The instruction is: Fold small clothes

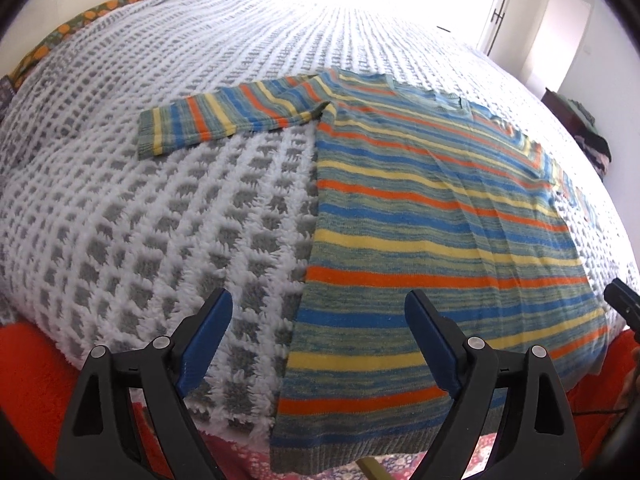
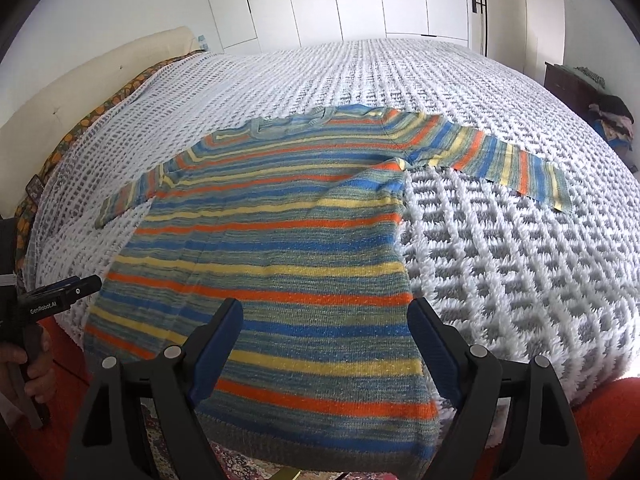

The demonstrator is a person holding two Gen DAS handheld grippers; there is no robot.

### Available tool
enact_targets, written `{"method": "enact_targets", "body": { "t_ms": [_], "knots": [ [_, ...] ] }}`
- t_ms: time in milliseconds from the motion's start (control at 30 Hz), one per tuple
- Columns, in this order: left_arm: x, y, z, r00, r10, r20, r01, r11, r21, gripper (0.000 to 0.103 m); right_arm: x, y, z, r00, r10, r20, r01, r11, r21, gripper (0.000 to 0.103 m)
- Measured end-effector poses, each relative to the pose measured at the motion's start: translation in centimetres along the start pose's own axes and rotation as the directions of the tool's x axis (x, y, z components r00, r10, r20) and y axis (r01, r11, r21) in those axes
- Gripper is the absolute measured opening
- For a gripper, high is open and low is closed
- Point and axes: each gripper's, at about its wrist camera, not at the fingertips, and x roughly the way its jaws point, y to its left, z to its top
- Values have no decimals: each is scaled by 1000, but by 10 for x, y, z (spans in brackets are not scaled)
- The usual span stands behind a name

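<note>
A small striped knit sweater (image 1: 432, 216) in blue, orange, yellow and grey-green lies flat on the bed, hem toward me and hanging over the bed's near edge. Its left sleeve (image 1: 224, 116) stretches out to the left. In the right wrist view the sweater (image 2: 280, 248) fills the middle and its right sleeve (image 2: 504, 160) stretches out to the right. My left gripper (image 1: 320, 340) is open and empty above the sweater's left hem corner. My right gripper (image 2: 326, 344) is open and empty above the hem's right part. Each gripper also shows at the other view's edge, the right gripper (image 1: 624, 304) and the left gripper (image 2: 60, 296).
The bed has a white and grey tufted blanket (image 1: 160, 240). A patterned pillow edge (image 2: 100, 108) runs along the far left. An orange-red cover (image 1: 32, 376) lies below the bed edge. A dark side table with clothes (image 2: 600, 100) stands at the right. White wardrobe doors (image 2: 360, 0) are behind.
</note>
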Motion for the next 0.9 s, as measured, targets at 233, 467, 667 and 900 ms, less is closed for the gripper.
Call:
{"method": "enact_targets", "body": {
  "t_ms": [233, 467, 667, 900],
  "knots": [
    [6, 8, -5, 1000, 16, -8, -16, 1000, -12, 89, -1, 1, -1, 1000, 2, -4, -2, 1000, 0, 84],
    [9, 15, -4, 1000, 22, -7, -22, 999, -34, 90, 4, 2, -2, 1000, 4, -23, -4, 1000, 3, 84],
    [14, 17, -4, 999, 33, -20, -34, 999, -36, 90, 11, -4, -3, 999, 7, -44, -6, 1000, 29, 84],
    [12, 24, -2, 999, 43, -11, -43, 997, -62, 90, 6, -31, 9, 995, 96, -40, -89, 984, 153, 84]
  ]
}}
